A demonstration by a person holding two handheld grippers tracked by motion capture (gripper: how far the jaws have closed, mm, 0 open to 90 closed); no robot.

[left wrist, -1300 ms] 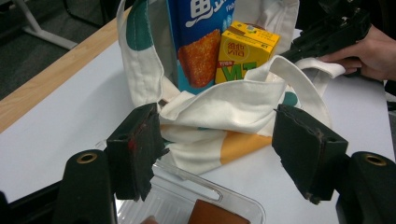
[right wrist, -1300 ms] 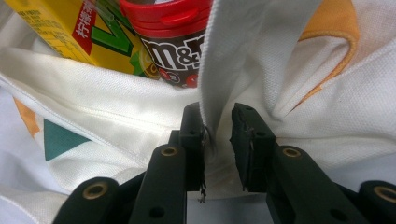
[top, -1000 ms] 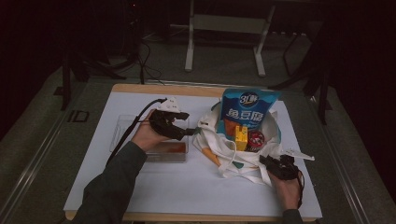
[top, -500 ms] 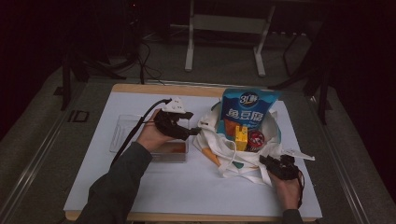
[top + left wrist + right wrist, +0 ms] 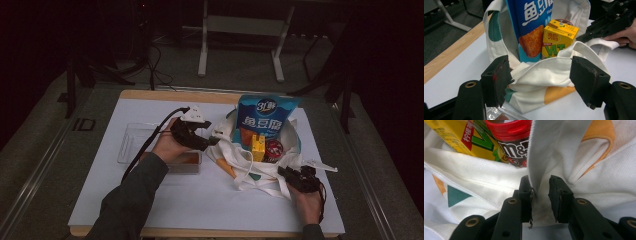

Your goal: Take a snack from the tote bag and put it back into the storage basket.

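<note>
Tote bag (image 5: 260, 162) is lying mid-worktop (image 5: 150, 200), slumped around the blue snack bag (image 5: 266, 122), yellow carton (image 5: 559, 37) and red-lidded jar (image 5: 510, 135).

Risk: the right gripper (image 5: 540, 192) has just been easing apart, a handle strap (image 5: 544, 152) hanging between its pads; the strap could slip free.

The left gripper (image 5: 544, 78) is standing wide, level, straddling the bag's rim unclamped.

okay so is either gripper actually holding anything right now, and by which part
Nothing is firmly held. The right gripper has the tote bag strap between its jaws, which have just been opening. The left gripper stands open around the bag's rim.
</note>
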